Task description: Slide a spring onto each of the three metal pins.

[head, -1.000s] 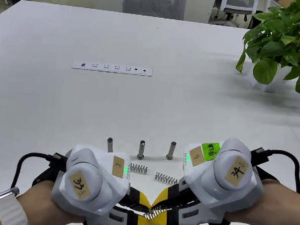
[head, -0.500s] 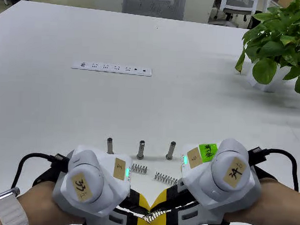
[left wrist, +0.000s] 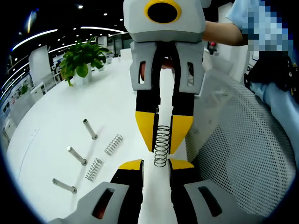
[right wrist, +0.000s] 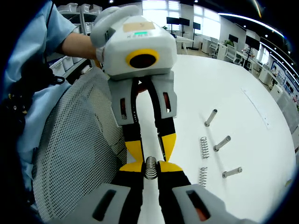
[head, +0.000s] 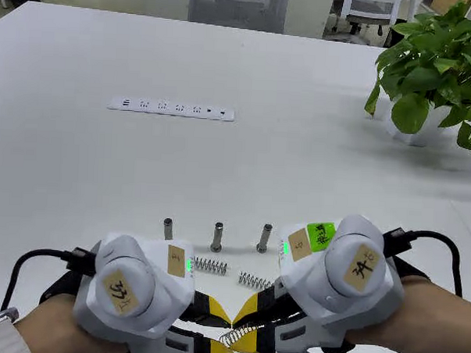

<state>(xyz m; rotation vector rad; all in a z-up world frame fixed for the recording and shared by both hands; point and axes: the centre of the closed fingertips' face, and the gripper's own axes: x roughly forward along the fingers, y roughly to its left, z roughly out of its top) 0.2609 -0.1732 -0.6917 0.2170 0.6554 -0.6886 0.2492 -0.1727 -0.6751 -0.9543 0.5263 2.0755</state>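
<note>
- Head view: left gripper (head: 217, 330) and right gripper (head: 247, 327) are meeting tip to tip low over the white table (head: 103, 171), with one spring (head: 236, 334) spanning both. Three pins (head: 217, 237) are standing in a row just beyond. Two loose springs (head: 210, 264) are lying between the pins and the grippers.
- Left gripper view: own jaws are sitting narrowly apart with the spring's near end between them. The right gripper is clamping the coils further up.
- Right gripper view: own jaws are pinching the spring, seen end-on. The left gripper's tips are standing slightly apart behind it.
</note>
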